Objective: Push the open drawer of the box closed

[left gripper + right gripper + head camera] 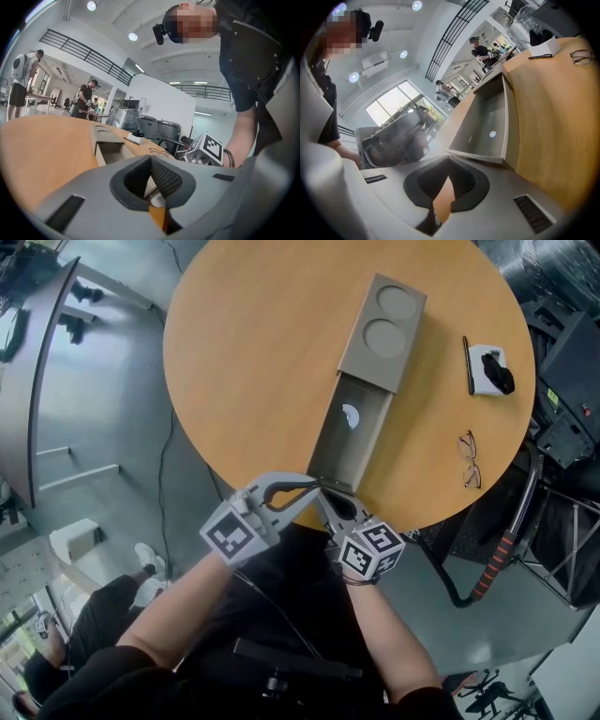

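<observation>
A: How stands the left hand-held gripper (151, 158)?

B: Closed. Its own view shows the two tips pressed together with nothing between them. There is only a slit lower down, and the wood of the desk (253, 362) shows through it.

A: And the right hand-held gripper (449, 158)?

B: The same. The tips meet and nothing is caught in them.

A: Where are the two?

B: Side by side at the desk's near edge, tips angled in towards each other, at the front end of the drawer (375, 432). In the right gripper view the drawer's front wall stands just beyond the tips. I cannot tell whether either one touches it.

A: And the drawer?

B: It stands well out of the box (384, 329), towards the person. It is grey and open on top, with one small white disc (350, 415) on its floor, nearer the box end.

A: The box?

B: Long, grey and flat on the round desk, with two round shapes on its top. Box and drawer run in one line, slanting from the near edge up to the far right.

A: Anything else?

B: To the right of the box, well apart, is a pen (467, 364). Just beside the pen is a white pad (480, 381) with a black thing (500, 376) on it. Glasses (469, 460) lie nearer the person, right of the drawer and apart from it.
</observation>
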Demonstrator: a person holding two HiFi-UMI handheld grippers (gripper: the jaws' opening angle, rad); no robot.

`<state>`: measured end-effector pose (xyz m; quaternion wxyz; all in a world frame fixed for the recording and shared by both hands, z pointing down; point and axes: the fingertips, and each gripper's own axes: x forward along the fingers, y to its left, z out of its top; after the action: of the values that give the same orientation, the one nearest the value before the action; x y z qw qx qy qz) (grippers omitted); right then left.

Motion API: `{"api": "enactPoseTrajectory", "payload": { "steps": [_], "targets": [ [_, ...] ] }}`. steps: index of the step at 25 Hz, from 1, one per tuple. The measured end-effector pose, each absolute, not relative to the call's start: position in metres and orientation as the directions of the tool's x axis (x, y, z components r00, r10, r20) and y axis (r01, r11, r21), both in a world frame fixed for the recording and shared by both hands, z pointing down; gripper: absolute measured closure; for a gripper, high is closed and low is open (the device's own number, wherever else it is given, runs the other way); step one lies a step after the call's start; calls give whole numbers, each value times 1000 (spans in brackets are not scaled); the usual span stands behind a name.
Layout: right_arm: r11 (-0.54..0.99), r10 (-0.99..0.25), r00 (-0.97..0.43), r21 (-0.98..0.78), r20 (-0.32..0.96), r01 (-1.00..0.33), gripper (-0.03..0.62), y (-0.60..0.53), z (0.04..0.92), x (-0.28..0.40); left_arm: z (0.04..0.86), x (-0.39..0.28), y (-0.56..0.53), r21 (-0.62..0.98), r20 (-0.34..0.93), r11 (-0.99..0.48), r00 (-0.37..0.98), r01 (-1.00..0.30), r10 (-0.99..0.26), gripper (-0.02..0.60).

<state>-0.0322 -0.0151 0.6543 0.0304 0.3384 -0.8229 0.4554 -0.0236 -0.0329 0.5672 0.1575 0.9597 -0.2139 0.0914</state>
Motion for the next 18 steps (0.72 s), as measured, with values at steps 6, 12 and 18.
{"api": "enactPoseTrajectory", "payload": {
  "steps": [6, 12, 18],
  "targets": [
    [361, -549, -755, -712, 359, -602, 588, -27, 651, -29, 569, -25, -39, 289, 242, -848, 891, -444, -384, 551],
    [360, -554, -752, -711, 358, -604, 588, -40, 651, -25, 572, -22, -45, 277, 242, -859, 896, -431, -371, 551],
    [361, -567, -744, -705, 354, -611, 588, -55, 649, -24, 576, -21, -57, 289, 254, -856, 896, -429, -364, 551]
  ]
}}
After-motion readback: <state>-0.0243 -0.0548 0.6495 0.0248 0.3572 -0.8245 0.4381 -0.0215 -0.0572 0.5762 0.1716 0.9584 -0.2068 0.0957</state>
